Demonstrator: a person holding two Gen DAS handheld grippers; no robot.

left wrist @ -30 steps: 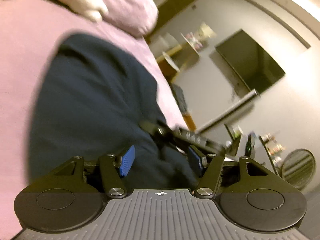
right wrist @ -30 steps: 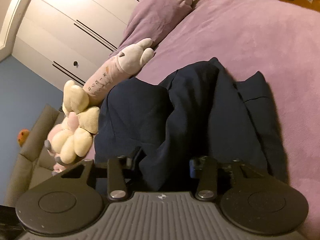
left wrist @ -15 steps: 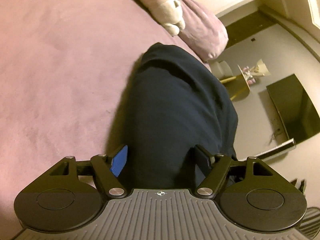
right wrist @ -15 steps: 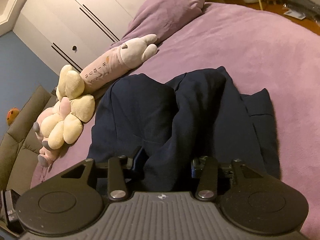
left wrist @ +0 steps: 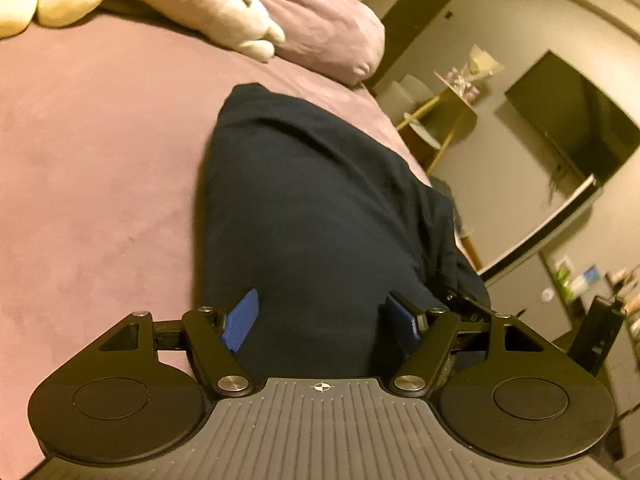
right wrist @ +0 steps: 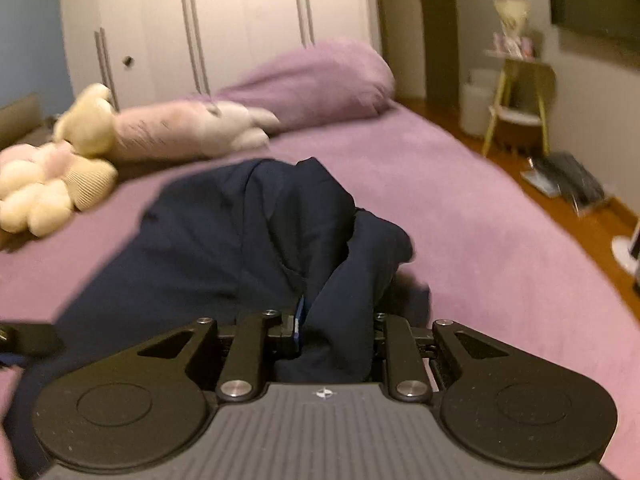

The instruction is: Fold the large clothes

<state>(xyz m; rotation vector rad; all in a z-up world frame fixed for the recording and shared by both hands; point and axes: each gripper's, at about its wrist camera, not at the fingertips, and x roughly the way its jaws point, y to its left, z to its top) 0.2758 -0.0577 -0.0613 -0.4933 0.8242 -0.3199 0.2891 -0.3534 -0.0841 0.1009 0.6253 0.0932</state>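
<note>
A large dark navy garment (left wrist: pixel 312 208) lies on the purple bed (left wrist: pixel 88 168). My left gripper (left wrist: pixel 322 320) stands with its blue pads wide apart and navy cloth filling the gap between them. In the right wrist view the garment (right wrist: pixel 224 240) is bunched in folds, and my right gripper (right wrist: pixel 338 326) has closed in on a thick fold of it. The right pad is hidden by the cloth. The tip of the other gripper (right wrist: pixel 24 338) shows at the left edge.
A long pink plush (right wrist: pixel 188 132), a cream flower-shaped plush (right wrist: pixel 44 196) and a purple pillow (right wrist: pixel 320 80) lie at the head of the bed. White wardrobes (right wrist: pixel 224 20) stand behind. A yellow side table (right wrist: pixel 520 96), a wall television (left wrist: pixel 572 124) and wooden floor (right wrist: pixel 580 216) lie to the right.
The right gripper has narrowed onto a fold of the garment and tilted up towards the wardrobes. The left view has swung and now sees more of the room; its jaws stay wide apart.
</note>
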